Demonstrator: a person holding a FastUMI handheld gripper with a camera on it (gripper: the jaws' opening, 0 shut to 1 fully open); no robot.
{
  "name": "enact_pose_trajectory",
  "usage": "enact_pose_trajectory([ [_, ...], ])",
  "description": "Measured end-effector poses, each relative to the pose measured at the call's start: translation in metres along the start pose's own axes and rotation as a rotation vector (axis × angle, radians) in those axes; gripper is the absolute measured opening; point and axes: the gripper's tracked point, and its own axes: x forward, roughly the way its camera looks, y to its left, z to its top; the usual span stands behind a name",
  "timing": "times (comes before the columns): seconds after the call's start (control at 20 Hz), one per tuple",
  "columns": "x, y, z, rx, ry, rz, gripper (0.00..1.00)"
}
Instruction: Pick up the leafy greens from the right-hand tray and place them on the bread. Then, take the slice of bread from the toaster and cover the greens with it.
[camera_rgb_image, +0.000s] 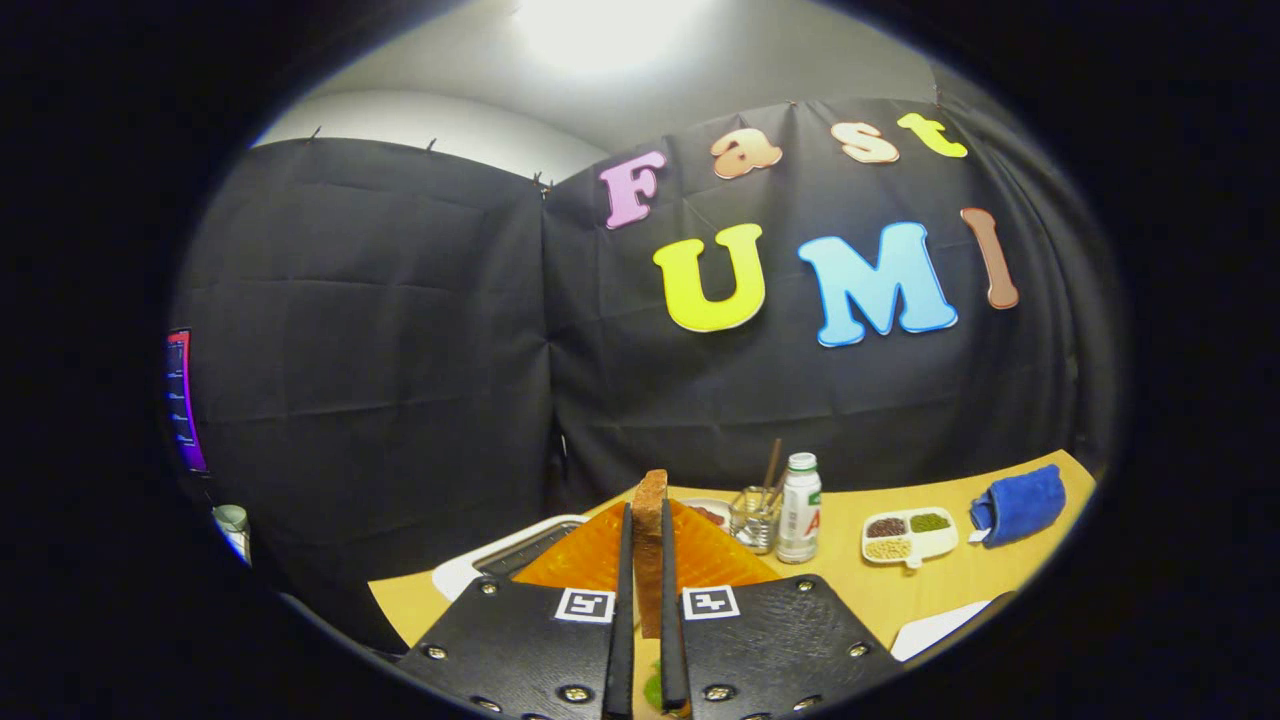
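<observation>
Item: bread slice (649, 540), stood on edge, clamped betw. both fingers of gripper (647, 600), long axis pointing fwd along them, held up over orange tray (590, 560). Bit of green (653, 688) shows low betw. fingers, under slice – greens prob. directly below; cover drop is straight down

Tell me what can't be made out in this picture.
- Bread slice, pinched upright between the gripper fingers: its lower part is hidden by them.
- Leafy greens: just a green scrap shows low between the fingers.
- Orange tray: mostly covered by the gripper body.
- Divided dish: its fillings are too small to identify.
- Glass contents: too small to tell.
</observation>
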Motion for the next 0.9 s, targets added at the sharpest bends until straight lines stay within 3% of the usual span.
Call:
enact_pose_trajectory([
  [0.25,-0.016,-0.07,-0.045,-0.042,0.108,-0.127,0.11],
  [0.5,-0.027,-0.102,-0.072,-0.153,0.132,-0.227,0.11],
  [0.6,-0.027,-0.097,-0.09,-0.183,0.154,-0.227,0.11],
  [0.9,-0.02,-0.048,-0.13,-0.145,0.233,-0.109,0.11],
])
